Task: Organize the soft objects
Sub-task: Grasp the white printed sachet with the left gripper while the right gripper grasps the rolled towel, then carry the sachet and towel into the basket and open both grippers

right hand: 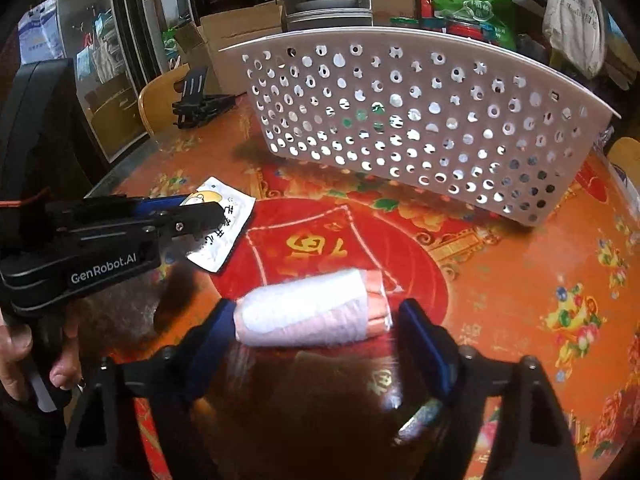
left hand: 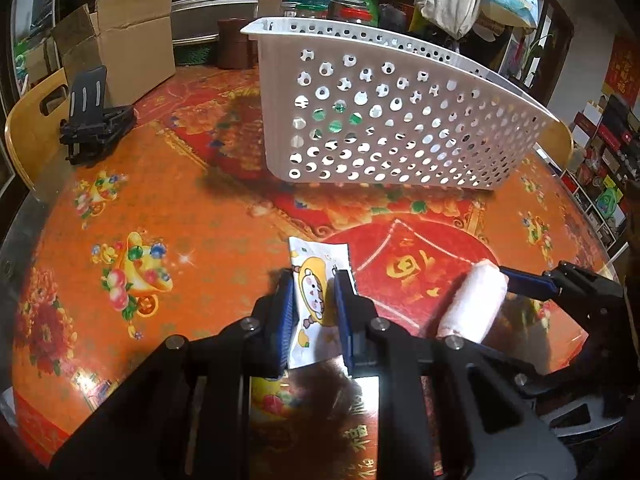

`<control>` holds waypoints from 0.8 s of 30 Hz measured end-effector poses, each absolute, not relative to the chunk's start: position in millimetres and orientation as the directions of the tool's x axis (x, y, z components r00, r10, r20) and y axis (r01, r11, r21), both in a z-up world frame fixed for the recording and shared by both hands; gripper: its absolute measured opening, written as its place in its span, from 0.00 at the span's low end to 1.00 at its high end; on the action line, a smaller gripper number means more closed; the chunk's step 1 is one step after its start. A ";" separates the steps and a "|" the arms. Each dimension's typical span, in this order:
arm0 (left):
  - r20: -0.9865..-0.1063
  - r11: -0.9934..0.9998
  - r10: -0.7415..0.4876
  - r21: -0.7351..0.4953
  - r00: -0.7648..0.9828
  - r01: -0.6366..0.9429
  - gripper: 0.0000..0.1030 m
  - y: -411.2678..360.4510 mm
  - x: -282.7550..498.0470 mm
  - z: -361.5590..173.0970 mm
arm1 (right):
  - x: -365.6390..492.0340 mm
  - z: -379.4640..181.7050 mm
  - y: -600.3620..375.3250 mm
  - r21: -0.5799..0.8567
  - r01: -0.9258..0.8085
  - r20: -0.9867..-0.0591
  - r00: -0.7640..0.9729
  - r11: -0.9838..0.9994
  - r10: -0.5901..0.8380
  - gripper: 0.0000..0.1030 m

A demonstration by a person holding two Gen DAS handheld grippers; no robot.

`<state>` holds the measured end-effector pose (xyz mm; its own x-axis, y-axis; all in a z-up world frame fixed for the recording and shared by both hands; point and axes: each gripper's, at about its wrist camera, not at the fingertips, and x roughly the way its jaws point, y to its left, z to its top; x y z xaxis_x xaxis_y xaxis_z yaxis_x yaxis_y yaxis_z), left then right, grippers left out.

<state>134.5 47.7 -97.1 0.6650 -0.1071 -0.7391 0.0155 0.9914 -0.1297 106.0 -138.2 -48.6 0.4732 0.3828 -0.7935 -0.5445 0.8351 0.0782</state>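
- Nearest, the left claw (left hand: pixel 313 304) has its blue pads pressed on either side of a flat white tissue packet (left hand: pixel 316 280) with a cartoon print. The packet looks thin and floppy, and its free end droops toward the tabletop (left hand: pixel 180 208). I'd judge it very light, its wrapper a little slick, so a pinch across the middle seems safest.
- Just beside it, the right claw (right hand: pixel 316 320) stands wide around a rolled pink-and-white towel (right hand: pixel 308 310) lying on the red medallion of the cloth. The left pad touches one end and the right pad sits just off the other, so it is not squeezed yet.
- The roll looks soft and squashy, and light. Gripped end to end it may buckle or unroll; across its belly looks firmer to me.
- Farther back, the white perforated basket (left hand: pixel 384 120) stands on the tabletop, tilted, its holed wall facing us. Something green shows through the holes; I cannot tell what.
- Beyond, at the far left edge, sit a black phone stand (left hand: pixel 94 120) and a cardboard box (left hand: pixel 128 40).
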 end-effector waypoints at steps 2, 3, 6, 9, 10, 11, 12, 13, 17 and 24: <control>-0.738 0.992 -0.107 -0.129 0.667 0.017 0.18 47.1 134.1 -95.8 | 104.9 -47.8 -139.4 0.078 -0.543 -0.788 0.480 0.836 0.385 0.72; -0.737 0.992 -0.107 -0.128 0.667 0.018 0.18 46.8 133.8 -95.4 | 104.4 -46.7 -142.3 0.082 -0.536 -0.783 0.487 0.840 0.387 0.72; -0.727 0.992 -0.108 -0.123 0.678 0.027 0.18 45.2 131.3 -91.5 | 103.9 -41.7 -150.3 0.075 -0.510 -0.769 0.517 0.857 0.376 0.72; -0.717 0.993 -0.104 -0.112 0.689 0.034 0.18 41.8 129.2 -85.8 | 102.2 -35.8 -162.3 0.069 -0.488 -0.756 0.544 0.870 0.365 0.72; -0.716 0.993 -0.105 -0.109 0.690 0.039 0.18 39.8 129.0 -83.9 | 101.6 -32.9 -166.0 0.057 -0.477 -0.750 0.560 0.877 0.353 0.72; -0.713 0.994 -0.103 -0.104 0.694 0.041 0.18 38.3 128.4 -82.3 | 99.9 -30.6 -170.7 0.050 -0.471 -0.745 0.569 0.881 0.347 0.72; -0.710 0.994 -0.101 -0.100 0.697 0.042 0.18 36.8 127.9 -80.5 | 99.7 -28.2 -174.2 0.049 -0.465 -0.741 0.577 0.884 0.344 0.72; -0.707 0.994 -0.100 -0.096 0.700 0.044 0.18 34.9 127.3 -78.4 | 99.7 -26.9 -176.2 0.049 -0.461 -0.738 0.581 0.886 0.343 0.72; -0.695 0.996 -0.091 -0.076 0.713 0.052 0.18 27.9 124.6 -69.8 | 100.1 -19.7 -183.9 0.044 -0.447 -0.727 0.600 0.894 0.335 0.72; -0.669 0.997 -0.078 -0.053 0.739 0.058 0.18 21.8 121.2 -45.3 | 101.3 6.7 -196.5 0.027 -0.438 -0.689 0.643 0.898 0.335 0.72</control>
